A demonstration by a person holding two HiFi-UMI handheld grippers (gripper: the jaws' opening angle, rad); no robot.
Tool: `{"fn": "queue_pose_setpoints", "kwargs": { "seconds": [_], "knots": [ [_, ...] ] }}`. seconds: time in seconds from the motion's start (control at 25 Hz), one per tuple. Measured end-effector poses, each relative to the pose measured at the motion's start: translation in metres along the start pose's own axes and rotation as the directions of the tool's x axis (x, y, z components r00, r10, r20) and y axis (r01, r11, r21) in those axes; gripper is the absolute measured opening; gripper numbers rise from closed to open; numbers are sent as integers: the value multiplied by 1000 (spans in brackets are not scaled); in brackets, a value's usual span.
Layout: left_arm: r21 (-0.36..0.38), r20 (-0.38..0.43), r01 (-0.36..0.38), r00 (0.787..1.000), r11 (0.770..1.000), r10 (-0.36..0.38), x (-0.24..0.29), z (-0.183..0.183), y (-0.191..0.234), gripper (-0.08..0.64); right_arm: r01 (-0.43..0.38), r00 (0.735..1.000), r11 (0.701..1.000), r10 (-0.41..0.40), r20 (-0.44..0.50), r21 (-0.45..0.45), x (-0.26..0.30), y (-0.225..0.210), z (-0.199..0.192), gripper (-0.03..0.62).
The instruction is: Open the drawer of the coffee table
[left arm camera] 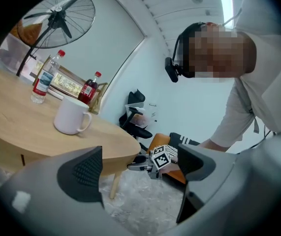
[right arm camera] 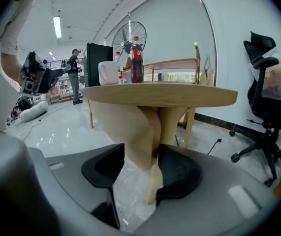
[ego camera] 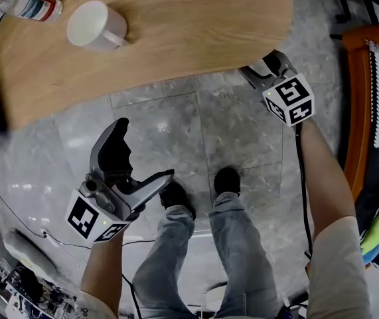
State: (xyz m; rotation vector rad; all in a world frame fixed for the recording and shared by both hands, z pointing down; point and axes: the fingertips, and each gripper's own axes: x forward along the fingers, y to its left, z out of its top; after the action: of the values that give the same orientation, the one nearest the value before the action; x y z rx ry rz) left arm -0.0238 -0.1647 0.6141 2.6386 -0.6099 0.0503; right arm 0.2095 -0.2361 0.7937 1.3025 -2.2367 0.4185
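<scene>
The round wooden coffee table [ego camera: 176,38] fills the top of the head view. I see no drawer front in any view. My right gripper [ego camera: 263,68] sits at the table's right edge, its tips partly hidden under the top. In the right gripper view, the right gripper [right arm camera: 140,171] stands open by a narrow gap; the table's legs [right arm camera: 145,127] show beyond the gap, with nothing pressed between the pads. My left gripper [ego camera: 139,168] hangs over the floor below the table, open wide and empty. From the left gripper [left arm camera: 138,168] I see the table [left arm camera: 22,132] and the right gripper's marker cube [left arm camera: 161,156].
A white mug [ego camera: 96,25] and a water bottle [ego camera: 30,5] stand on the table, with a cola bottle [right arm camera: 137,58] beside them. An orange chair [ego camera: 356,111] stands at the right, an office chair [right arm camera: 268,97] farther off. The person's feet [ego camera: 176,195] are on the marble floor.
</scene>
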Motion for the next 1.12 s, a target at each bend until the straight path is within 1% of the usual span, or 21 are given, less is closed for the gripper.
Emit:
{"fn": "queue_pose_setpoints", "kwargs": {
  "seconds": [0.08,0.32,0.36,0.44,0.48,0.52,0.56,0.68,0.72,0.76,0.8,0.88,0.92,0.96,1.04,1.08,1.12],
  "knots": [
    [-16,1,1,1000,1000,-1,8,-9,4,477,8,1000,1000,-8,15,-4,0,-2,0,189],
    [-77,3,-57,998,995,57,16,-35,24,476,-24,999,999,25,30,-38,0,-3,1,177],
    [-98,-5,-73,997,992,73,17,-43,30,474,-29,999,999,30,28,-46,0,-4,1,174],
    [-178,-23,-118,993,977,116,21,-68,48,458,-33,999,998,35,28,-61,-1,-5,0,170],
    [-233,-29,-138,990,963,135,24,-81,59,421,-35,999,997,37,31,-65,0,-5,0,169],
    [-294,-30,-152,988,944,150,28,-94,69,401,-36,999,997,39,34,-66,0,-5,1,169],
    [-357,-25,-159,987,920,161,33,-107,79,397,-37,999,997,39,37,-68,0,-4,1,169],
    [-526,16,-157,981,836,194,51,-138,106,399,-37,999,996,40,37,-81,-1,-3,0,169],
    [-565,35,-156,977,810,212,57,-146,116,399,-39,998,996,42,36,-85,-1,-2,0,167],
    [-593,55,-155,971,790,232,61,-152,126,399,-41,998,995,44,37,-90,-1,-2,0,166],
    [-612,80,-150,965,776,250,65,-155,136,399,-43,998,995,47,37,-95,-1,-2,0,166],
    [-640,155,-112,950,760,270,74,-155,151,397,-50,998,993,54,36,-106,-1,-2,-1,163],
    [-658,209,-72,939,749,273,78,-150,156,397,-53,998,993,57,36,-110,-1,-2,-1,163],
    [-682,272,-13,923,731,271,82,-144,159,397,-55,997,992,60,37,-112,-2,-2,-1,161],
    [-724,401,127,877,678,264,87,-133,162,393,-58,997,992,63,47,-111,-2,-3,0,161],
    [-734,447,178,853,655,270,86,-129,163,376,-58,996,992,65,53,-111,-2,-3,1,161],
    [-741,481,214,831,636,281,84,-128,165,350,-60,996,992,67,58,-112,-2,-3,2,161]
  ]
}}
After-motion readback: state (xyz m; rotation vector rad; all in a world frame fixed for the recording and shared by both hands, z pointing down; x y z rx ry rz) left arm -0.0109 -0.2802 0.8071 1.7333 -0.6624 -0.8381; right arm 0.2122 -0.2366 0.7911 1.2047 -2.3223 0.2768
